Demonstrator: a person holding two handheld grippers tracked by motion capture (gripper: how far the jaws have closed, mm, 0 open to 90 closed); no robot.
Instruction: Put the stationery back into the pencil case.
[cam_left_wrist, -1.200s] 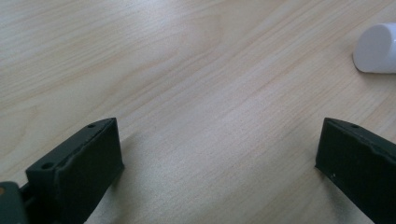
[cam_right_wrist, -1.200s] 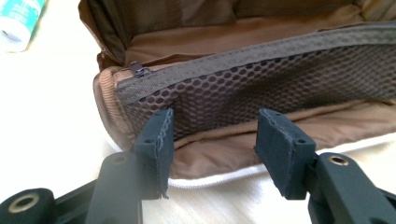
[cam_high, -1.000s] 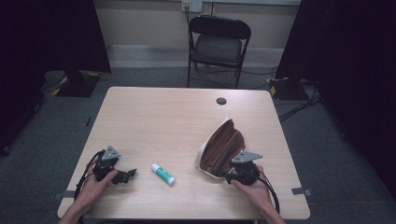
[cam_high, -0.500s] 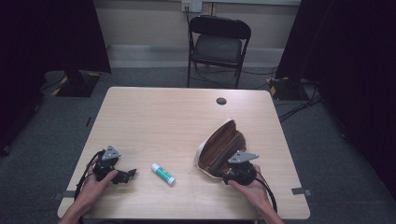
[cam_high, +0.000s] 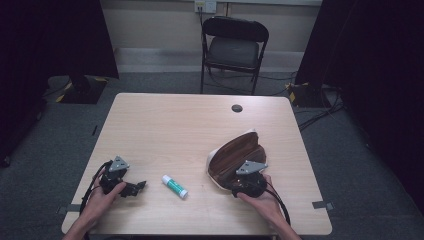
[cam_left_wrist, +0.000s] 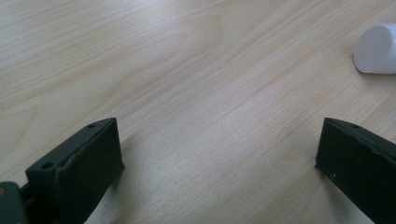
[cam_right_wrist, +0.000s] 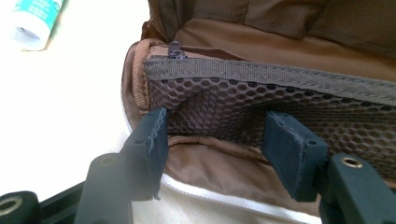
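An open pouch (cam_high: 234, 156), white outside and brown inside, lies on the table's (cam_high: 200, 125) right half. My right gripper (cam_high: 234, 184) is at its near edge. In the right gripper view its jaws (cam_right_wrist: 217, 140) stand apart on either side of the pouch's mesh pocket (cam_right_wrist: 280, 98); they have just been opening, with the mesh still between them. A glue stick (cam_high: 175, 186) with a green label lies between the hands; its white end (cam_left_wrist: 376, 49) lies ahead of my left gripper (cam_left_wrist: 219, 154). The left gripper (cam_high: 138, 187) rests open on the wood, nothing between its jaws.
A small black round object (cam_high: 237, 108) sits near the table's far edge. A black folding chair (cam_high: 235, 45) stands beyond the table. Cables run over the floor at the right. The glue stick (cam_right_wrist: 32, 18) lies to the upper left in the right gripper view.
The pouch's raised flap has sunk a little and the right gripper has shifted slightly left. The left hand and the glue stick stay where they were.
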